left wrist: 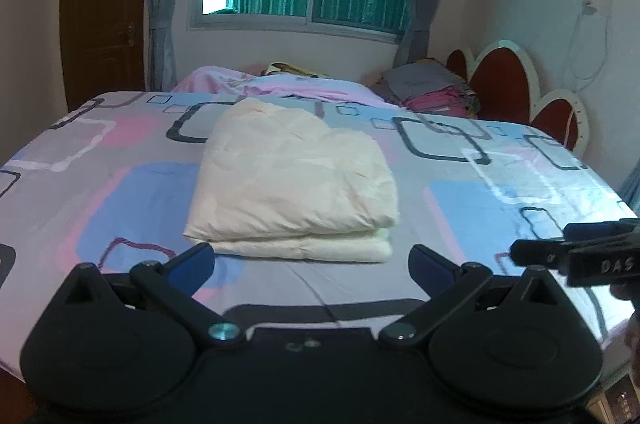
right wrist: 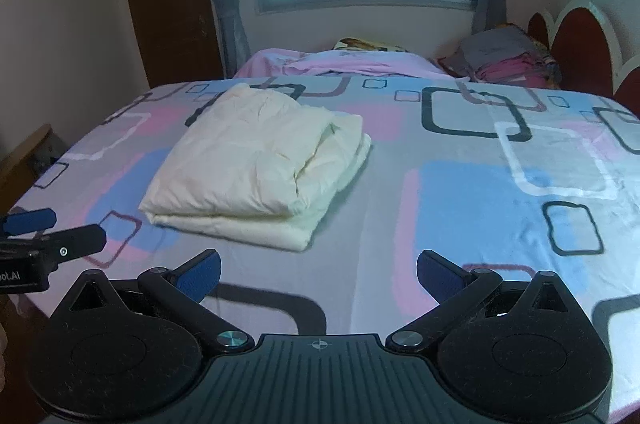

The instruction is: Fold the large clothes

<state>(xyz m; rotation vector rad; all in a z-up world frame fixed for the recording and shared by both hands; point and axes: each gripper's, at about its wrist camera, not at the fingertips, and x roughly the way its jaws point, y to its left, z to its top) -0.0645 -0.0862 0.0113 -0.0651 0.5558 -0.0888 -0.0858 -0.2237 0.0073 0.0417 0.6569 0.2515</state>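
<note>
Cream garment [left wrist: 292,179] folded into thick rectangle on bed [left wrist: 500,191]. Left tongs [left wrist: 311,260] and right tongs [right wrist: 319,272] near garment's front edge, both spread wide, empty, clear of cloth.

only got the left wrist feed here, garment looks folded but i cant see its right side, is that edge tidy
Observer: From the right wrist view the cream garment has a loose fold gaping along its right edge, layers showing.
Operator: anything off the left edge of the bed
Observer: Yes, a brown wooden piece of furniture stands low beside the bed there.
Operator: right gripper, i only see a bit of it from the side
Observer: The right gripper is open with nothing between its pads, short of the garment.
Operator: and the left one
Observer: The left gripper shows at the left border of the right wrist view, clear of the garment.
</note>
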